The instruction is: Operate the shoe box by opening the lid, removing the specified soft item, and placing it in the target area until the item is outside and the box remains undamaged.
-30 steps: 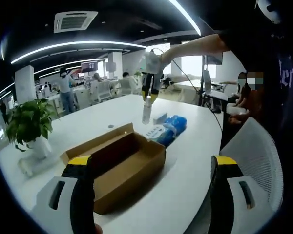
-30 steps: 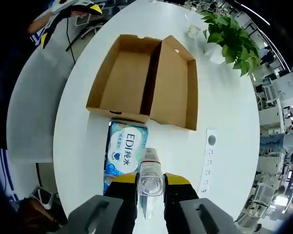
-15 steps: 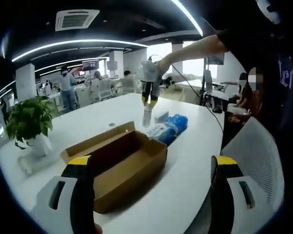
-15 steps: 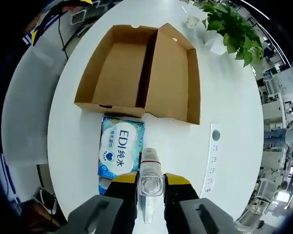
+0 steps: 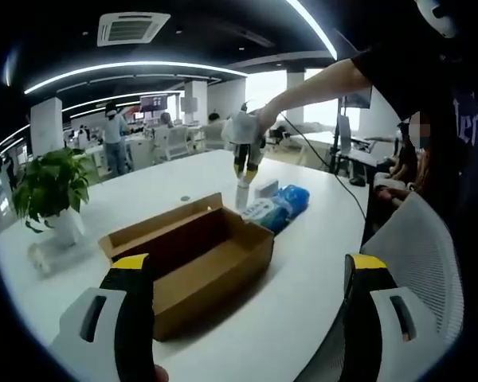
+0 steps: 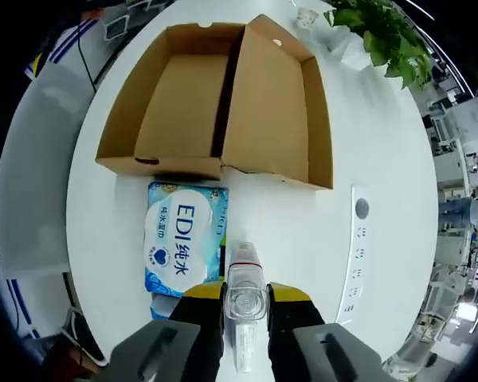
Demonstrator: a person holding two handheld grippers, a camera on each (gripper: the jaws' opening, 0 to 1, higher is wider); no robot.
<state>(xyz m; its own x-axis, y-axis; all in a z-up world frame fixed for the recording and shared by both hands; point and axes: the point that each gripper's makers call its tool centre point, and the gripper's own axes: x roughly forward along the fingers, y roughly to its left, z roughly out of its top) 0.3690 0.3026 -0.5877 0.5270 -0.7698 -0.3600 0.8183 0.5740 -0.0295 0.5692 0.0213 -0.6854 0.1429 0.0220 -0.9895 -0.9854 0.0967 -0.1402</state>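
Right gripper view: jaws of right gripper point(image 6: 245, 306) clamped on a clear bottle point(image 6: 244, 294), pointing down at the table point(image 6: 374, 135). Just past the bottle, the blue tissue pack point(image 6: 183, 243) lying flat on the table, outside the box point(image 6: 223, 103) and touching or nearly touching its near wall. Box open, lid folded back, both halves looking empty and unharmed. Soft item therefore judged already out. For the step in hand: lower the bottle gently onto bare table beside the pack, upright, clear of the cardboard, then ease the grip. Left gripper view: left gripper point(image 5: 247, 274) spread wide, holding nothing, near the box point(image 5: 191, 259); best kept off the box walls.
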